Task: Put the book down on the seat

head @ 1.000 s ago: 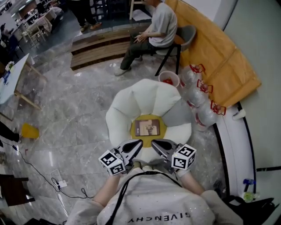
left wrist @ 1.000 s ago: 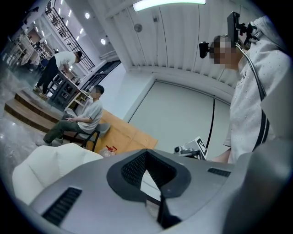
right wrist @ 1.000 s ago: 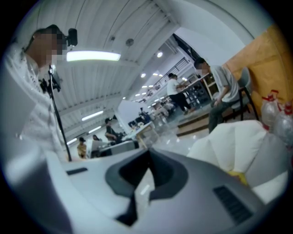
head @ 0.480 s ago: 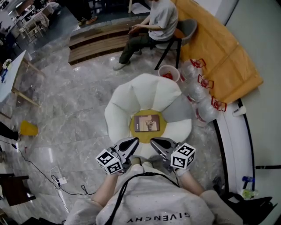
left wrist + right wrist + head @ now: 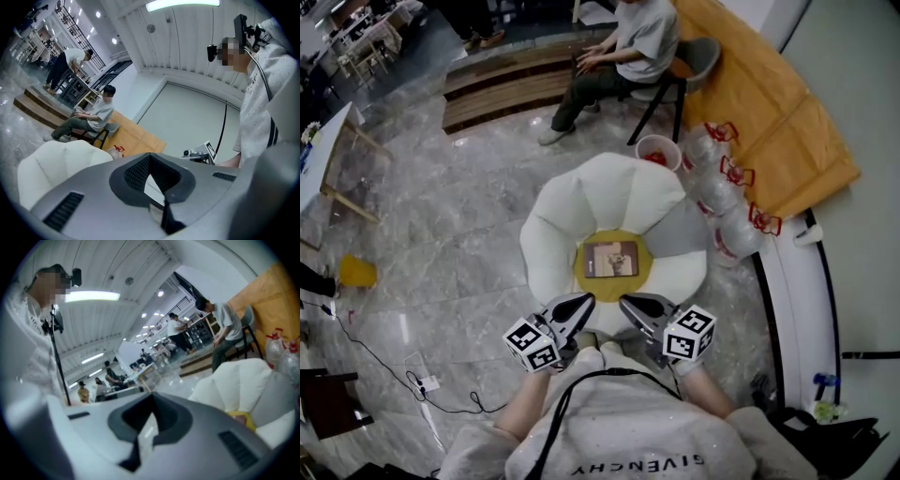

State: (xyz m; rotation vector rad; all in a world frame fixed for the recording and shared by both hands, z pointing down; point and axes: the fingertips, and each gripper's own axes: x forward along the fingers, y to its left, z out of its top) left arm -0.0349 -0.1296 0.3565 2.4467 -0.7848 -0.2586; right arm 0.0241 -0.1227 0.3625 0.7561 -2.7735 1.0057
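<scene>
The left tongs are closed tip to tip with nothing between them, and the right tongs are likewise pressed together and empty. Both hang side by side, near each other, just off the seat's 6 o'clock edge, pointing toward 12 o'clock.

Just beyond them, the book lies flat, cover up, on the yellow centre of the seat, ringed by its white petals. The left tongs sit at its 7 o'clock and the right at its 5 o'clock, and neither touches it.

The putting-down step looks finished, since the book rests on the seat with both tongs clear of it. The next move seems to call for little: draw the tongs back toward 6 o'clock without brushing the petals. Further out at 12 o'clock, a person sits on a chair.
</scene>
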